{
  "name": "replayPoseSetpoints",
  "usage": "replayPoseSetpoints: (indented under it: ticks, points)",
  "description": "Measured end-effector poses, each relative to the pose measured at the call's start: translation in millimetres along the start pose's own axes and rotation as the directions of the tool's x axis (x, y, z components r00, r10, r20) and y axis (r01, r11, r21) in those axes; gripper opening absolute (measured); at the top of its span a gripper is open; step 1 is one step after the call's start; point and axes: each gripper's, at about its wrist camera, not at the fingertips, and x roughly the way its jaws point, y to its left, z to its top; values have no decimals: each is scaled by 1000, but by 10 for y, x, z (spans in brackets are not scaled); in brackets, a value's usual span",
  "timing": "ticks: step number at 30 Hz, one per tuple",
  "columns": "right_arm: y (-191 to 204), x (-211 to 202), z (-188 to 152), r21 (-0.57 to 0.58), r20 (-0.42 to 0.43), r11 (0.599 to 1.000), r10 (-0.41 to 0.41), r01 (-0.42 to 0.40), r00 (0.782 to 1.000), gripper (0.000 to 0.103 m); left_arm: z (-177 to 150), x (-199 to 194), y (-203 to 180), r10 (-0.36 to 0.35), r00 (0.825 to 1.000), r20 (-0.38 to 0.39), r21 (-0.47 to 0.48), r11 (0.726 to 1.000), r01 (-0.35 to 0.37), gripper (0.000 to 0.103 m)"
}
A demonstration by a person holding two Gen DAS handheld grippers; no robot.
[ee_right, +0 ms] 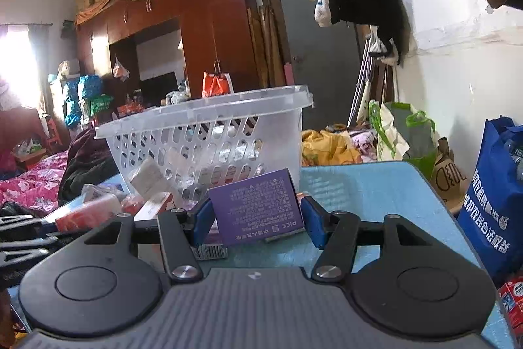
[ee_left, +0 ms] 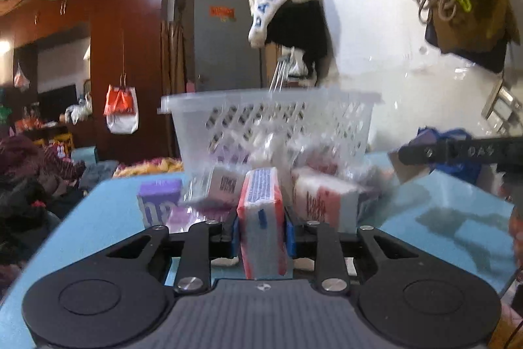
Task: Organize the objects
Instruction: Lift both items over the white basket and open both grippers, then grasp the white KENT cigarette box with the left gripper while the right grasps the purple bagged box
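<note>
My left gripper [ee_left: 261, 231] is shut on a red and white packet [ee_left: 261, 218], held upright above the blue table [ee_left: 108, 218]. My right gripper [ee_right: 256, 218] is shut on a purple box [ee_right: 258, 206] with white print. A clear plastic basket [ee_left: 271, 123] stands at the far side of the table, behind a pile of packets; it also shows in the right wrist view [ee_right: 209, 133]. A purple box [ee_left: 158, 201] and a red and white pack [ee_left: 323, 201] lie in front of the basket. The right gripper's arm [ee_left: 457, 149] shows at the right of the left wrist view.
A blue shopping bag [ee_right: 490, 195] stands right of the table, with a green and white bag [ee_right: 402, 133] behind it. Loose packets [ee_right: 94, 208] lie left of the right gripper. A bed with clothes [ee_right: 36, 179] is to the left. A wall [ee_left: 392, 54] runs along the right.
</note>
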Motion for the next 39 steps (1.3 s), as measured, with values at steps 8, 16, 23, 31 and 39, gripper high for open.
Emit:
replayPoseSetpoints:
  ticks: [8,16,23,31,39]
  points:
    - [44,-255,345,18,86,998,51,-52,995,61,347,-64,109,-57,996,71,-41,997,60,30]
    - [353,-14,1098,-101,95,991,98,-88,991,61,1083,60,207,-66,988,143,-72,994,77,30]
    - [366,817,1400,-144,-29,989,40,-44,999,60,1660,834,233,-24,999,30,-115,993,27,30]
    - [370,838,1286,-172,-35,985,13,-19,999,103,1582,1134,304,2,1000,-18,-109,994,-4,77]
    - [76,121,596,-76,-31,994,77,-80,997,103,899,285,105,-30,999,-29,-28,999,29,85]
